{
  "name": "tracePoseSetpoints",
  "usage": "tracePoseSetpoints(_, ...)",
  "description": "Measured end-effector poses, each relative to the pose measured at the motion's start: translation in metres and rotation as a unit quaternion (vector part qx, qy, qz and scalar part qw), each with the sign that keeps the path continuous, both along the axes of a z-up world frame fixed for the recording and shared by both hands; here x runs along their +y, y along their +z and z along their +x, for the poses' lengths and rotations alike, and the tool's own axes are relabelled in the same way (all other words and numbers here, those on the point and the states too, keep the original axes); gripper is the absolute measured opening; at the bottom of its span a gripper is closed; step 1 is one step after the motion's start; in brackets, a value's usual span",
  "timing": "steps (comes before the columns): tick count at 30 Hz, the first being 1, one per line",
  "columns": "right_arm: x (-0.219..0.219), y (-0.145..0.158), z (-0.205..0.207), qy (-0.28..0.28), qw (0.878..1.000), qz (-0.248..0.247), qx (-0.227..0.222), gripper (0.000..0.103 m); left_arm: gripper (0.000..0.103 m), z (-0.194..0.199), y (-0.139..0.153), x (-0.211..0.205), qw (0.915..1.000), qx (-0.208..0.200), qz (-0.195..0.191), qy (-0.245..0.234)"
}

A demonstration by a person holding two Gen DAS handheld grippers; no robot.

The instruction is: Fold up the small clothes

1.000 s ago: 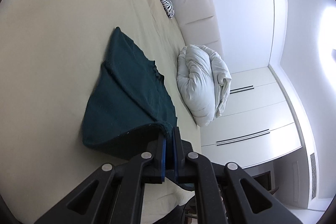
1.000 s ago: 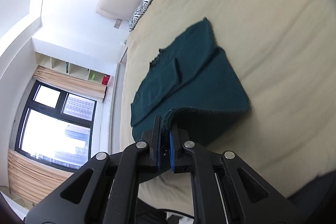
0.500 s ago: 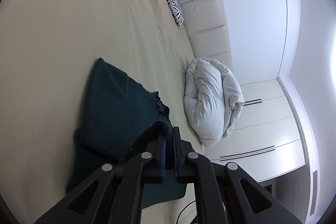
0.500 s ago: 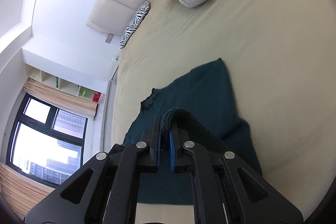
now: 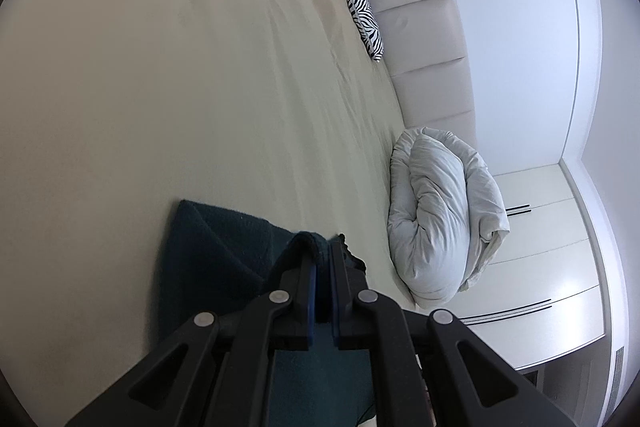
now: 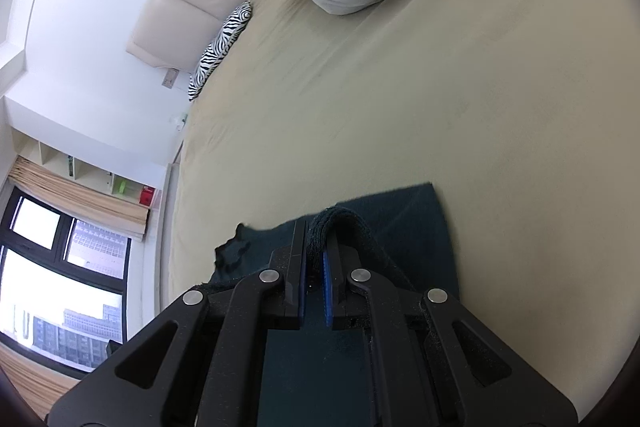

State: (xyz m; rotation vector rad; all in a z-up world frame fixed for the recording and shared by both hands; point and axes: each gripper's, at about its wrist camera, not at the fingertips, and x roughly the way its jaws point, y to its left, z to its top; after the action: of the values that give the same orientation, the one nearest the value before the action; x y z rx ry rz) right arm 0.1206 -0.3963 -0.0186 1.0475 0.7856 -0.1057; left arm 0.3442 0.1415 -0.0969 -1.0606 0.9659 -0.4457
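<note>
1. Left gripper: fingers clamped on a raised edge of the dark green garment.
2. Right gripper: fingers clamped on another raised edge of the same garment.
3. Garment: partly folded over itself, lying on the beige bed.
4. Background: white duvet and zebra pillow by the headboard.

The left hand-held gripper has its jaws clamped on a raised fold of a dark green garment. The rest of the garment lies flat on the bed, which is covered with a cream sheet. A rolled white duvet sits near the garment, at the edge of the bed against the padded headboard. A zebra-striped pillow rests farther along the headboard. White wardrobe doors stand beyond the duvet.
</note>
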Motion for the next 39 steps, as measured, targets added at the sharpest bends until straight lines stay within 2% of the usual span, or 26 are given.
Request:
tracePoseSetpoints(4, -0.006, -0.024, 0.027, -0.008, 1.0, 0.006, 0.016, 0.009, 0.007, 0.023, -0.019, -0.006, 0.9994, 0.022, 0.026, 0.005)
tracePoseSetpoints(6, -0.007, -0.037, 0.036, -0.016, 1.0, 0.003, 0.026, 0.009, 0.01, 0.028, -0.026, -0.008, 0.9986, 0.032, 0.042, 0.01)
tracePoseSetpoints(8, -0.008, -0.048, 0.045, -0.017, 0.999, -0.004, 0.038, 0.013, 0.028, 0.029, -0.026, -0.008, 0.999, 0.024, 0.038, 0.003)
tracePoseSetpoints(9, -0.007, -0.051, 0.048, -0.018, 0.999, -0.005, 0.036, 0.017, 0.041, 0.026, -0.023, -0.007, 0.9992, 0.017, 0.037, 0.0)
tracePoseSetpoints(10, -0.007, -0.051, 0.048, -0.02, 0.999, -0.009, 0.027, 0.026, 0.052, 0.022, -0.02, -0.006, 0.9989, 0.011, 0.045, 0.0)
tracePoseSetpoints(11, -0.007, -0.049, 0.047, -0.024, 0.999, -0.019, 0.016, 0.037, 0.053, 0.017, -0.015, -0.005, 0.9986, 0.003, 0.052, -0.001)
tracePoseSetpoints(13, -0.008, -0.044, 0.045, -0.035, 0.999, -0.038, 0.012, 0.052, 0.053, 0.002, -0.007, -0.003, 0.9984, -0.01, 0.056, -0.005)
tracePoseSetpoints(17, -0.007, -0.029, 0.028, -0.029, 0.999, -0.044, -0.004, 0.052, 0.053, -0.036, 0.008, -0.01, 0.9955, -0.038, 0.083, -0.026)
tracePoseSetpoints(20, 0.009, -0.015, 0.0, -0.004, 0.997, -0.077, -0.012, 0.052, 0.053, -0.07, 0.011, -0.017, 0.9913, -0.053, 0.115, -0.038)
tracePoseSetpoints(26, 0.04, -0.005, -0.057, 0.05, 0.991, -0.126, -0.008, 0.052, 0.053, -0.124, 0.004, -0.02, 0.9831, -0.065, 0.165, -0.045)
tracePoseSetpoints(30, 0.061, -0.002, -0.091, 0.081, 0.984, -0.157, -0.008, 0.052, 0.051, -0.142, -0.001, -0.018, 0.9787, -0.07, 0.187, -0.047)
tracePoseSetpoints(35, 0.071, -0.003, -0.13, 0.081, 0.983, -0.164, 0.005, 0.052, 0.051, -0.153, 0.002, -0.029, 0.9634, -0.089, 0.245, -0.063)
tracePoseSetpoints(38, 0.071, -0.005, -0.15, 0.078, 0.983, -0.165, 0.012, 0.052, 0.043, -0.153, 0.0, -0.031, 0.9609, -0.088, 0.255, -0.06)
tracePoseSetpoints(39, 0.072, -0.006, -0.152, 0.081, 0.982, -0.168, 0.015, 0.052, 0.037, -0.152, -0.001, -0.03, 0.9612, -0.085, 0.256, -0.059)
